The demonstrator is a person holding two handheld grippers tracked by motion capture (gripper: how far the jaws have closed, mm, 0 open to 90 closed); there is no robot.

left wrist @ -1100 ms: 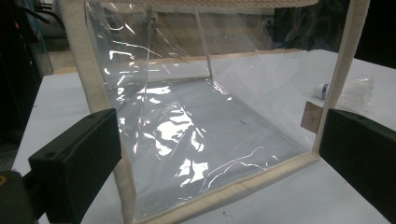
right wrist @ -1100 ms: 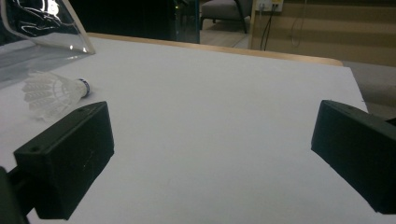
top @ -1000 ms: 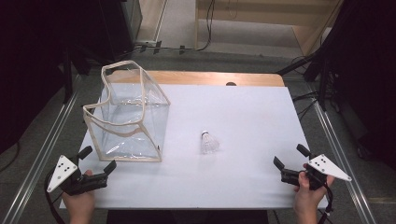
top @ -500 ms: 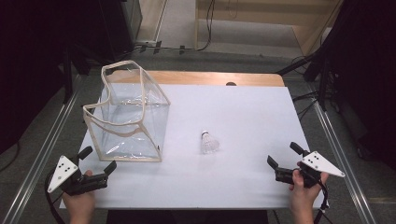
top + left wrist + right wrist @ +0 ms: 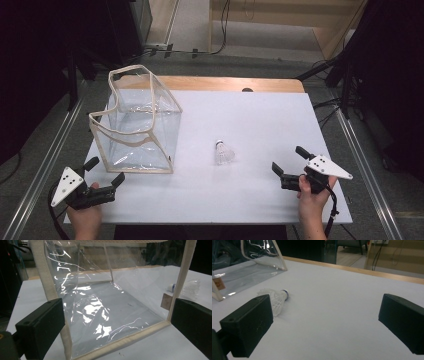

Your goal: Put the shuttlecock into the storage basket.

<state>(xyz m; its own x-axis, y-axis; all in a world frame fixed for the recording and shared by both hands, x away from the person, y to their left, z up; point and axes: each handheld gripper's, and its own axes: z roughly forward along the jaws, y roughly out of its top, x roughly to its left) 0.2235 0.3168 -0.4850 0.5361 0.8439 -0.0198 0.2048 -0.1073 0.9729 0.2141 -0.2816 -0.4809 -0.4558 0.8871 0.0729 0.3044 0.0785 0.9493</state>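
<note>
Both tongs, left and right, were wide open and held nothing. The shuttlecock lay on the tabletop, at ten o'clock from the right tongs. The clear bag stood farther left, with nothing inside. The work had hardly begun.

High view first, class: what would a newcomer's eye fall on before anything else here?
Most likely the clear bag with cream trim, standing open at the table's left. Next, the small white shuttlecock lying on its side alone near the middle. Last, the left gripper and right gripper at the near edge, both open and holding nothing.
</note>
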